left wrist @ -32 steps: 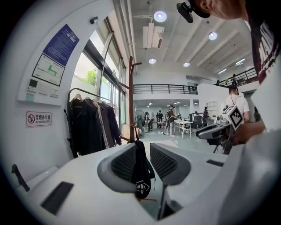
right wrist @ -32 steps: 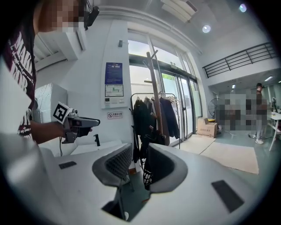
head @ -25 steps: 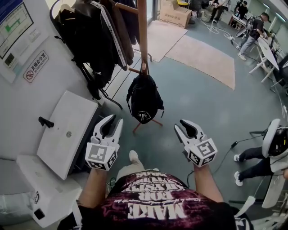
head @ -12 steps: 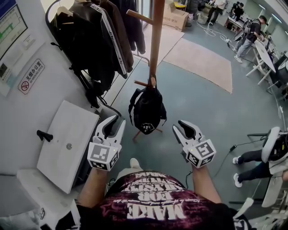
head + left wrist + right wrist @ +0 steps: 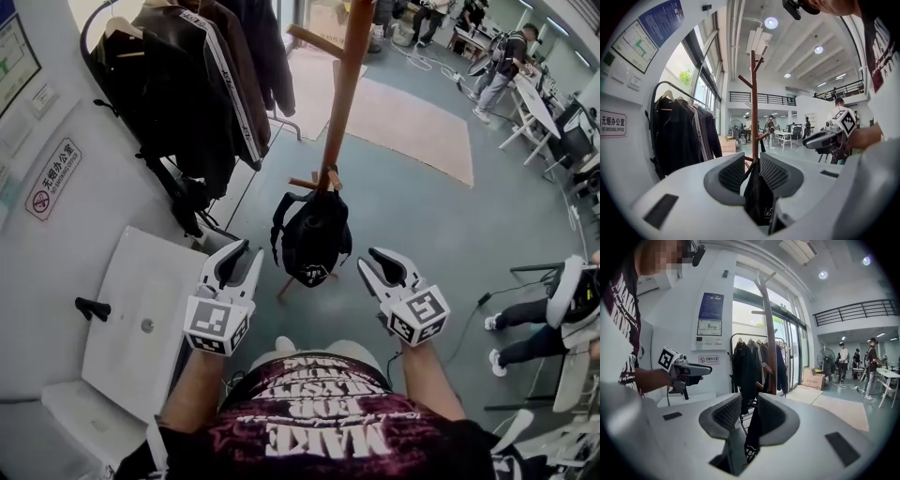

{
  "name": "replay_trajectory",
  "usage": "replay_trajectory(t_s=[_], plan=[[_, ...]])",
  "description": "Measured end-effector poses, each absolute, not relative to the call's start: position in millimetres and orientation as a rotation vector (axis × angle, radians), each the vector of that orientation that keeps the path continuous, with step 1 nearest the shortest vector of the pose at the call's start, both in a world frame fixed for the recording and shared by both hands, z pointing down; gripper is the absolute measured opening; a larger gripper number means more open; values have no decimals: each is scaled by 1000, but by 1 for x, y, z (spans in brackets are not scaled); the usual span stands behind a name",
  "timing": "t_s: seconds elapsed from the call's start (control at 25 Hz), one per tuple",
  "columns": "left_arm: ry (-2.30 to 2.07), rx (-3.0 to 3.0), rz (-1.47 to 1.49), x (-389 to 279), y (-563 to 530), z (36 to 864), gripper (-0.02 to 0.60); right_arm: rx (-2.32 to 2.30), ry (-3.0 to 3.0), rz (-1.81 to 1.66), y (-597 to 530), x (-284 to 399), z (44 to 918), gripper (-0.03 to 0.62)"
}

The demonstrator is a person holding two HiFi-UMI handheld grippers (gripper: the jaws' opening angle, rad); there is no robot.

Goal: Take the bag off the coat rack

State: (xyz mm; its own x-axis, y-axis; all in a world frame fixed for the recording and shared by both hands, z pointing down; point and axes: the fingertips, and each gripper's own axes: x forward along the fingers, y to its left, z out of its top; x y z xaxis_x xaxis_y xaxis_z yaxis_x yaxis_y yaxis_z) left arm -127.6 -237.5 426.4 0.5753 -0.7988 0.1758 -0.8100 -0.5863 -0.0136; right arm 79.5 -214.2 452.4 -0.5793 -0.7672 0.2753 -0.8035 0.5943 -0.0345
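Left gripper (image 5: 242, 255) and right gripper (image 5: 372, 260): jaws apart, nothing clamped; the bag (image 5: 314, 239) hangs ahead, between both, low on the coat rack (image 5: 342, 103); probably soft, saggy, fairly light; grip the hanging loop (image 5: 329, 175).

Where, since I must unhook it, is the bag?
Head view, centre: the bag hangs from a low peg on the coat rack, right of the hanging jackets.
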Motion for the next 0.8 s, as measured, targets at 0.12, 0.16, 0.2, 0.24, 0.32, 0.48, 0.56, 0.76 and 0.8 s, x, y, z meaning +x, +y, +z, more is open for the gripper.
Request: replay_trajectory(t_s=[0.12, 0.16, 0.2, 0.24, 0.32, 0.48, 0.56, 0.76, 0.8], plan=[[-1359, 2731, 239, -131, -239, 431, 103, 1287, -2582, 239, -213, 66, 456, 115], [-1346, 2736, 228, -130, -239, 431, 104, 1286, -2577, 241, -212, 64, 457, 115], [-1333, 2742, 219, -129, -239, 431, 103, 1291, -2570, 240, -213, 64, 457, 114], [-1321, 2745, 213, -127, -239, 432, 104, 1299, -2562, 240, -214, 64, 457, 110], [-1304, 2745, 208, -126, -241, 435, 104, 1307, -2548, 238, -216, 65, 455, 103], [-1297, 2742, 204, -125, -245, 438, 103, 1298, -2536, 214, -224, 63, 455, 101], [-1303, 2735, 207, -126, -247, 441, 103, 1289, -2532, 218, -232, 62, 459, 101], [-1334, 2714, 222, -132, -262, 444, 103, 1242, -2556, 220, -258, 51, 460, 101], [-1337, 2712, 224, -132, -266, 444, 103, 1235, -2561, 220, -264, 50, 461, 101]])
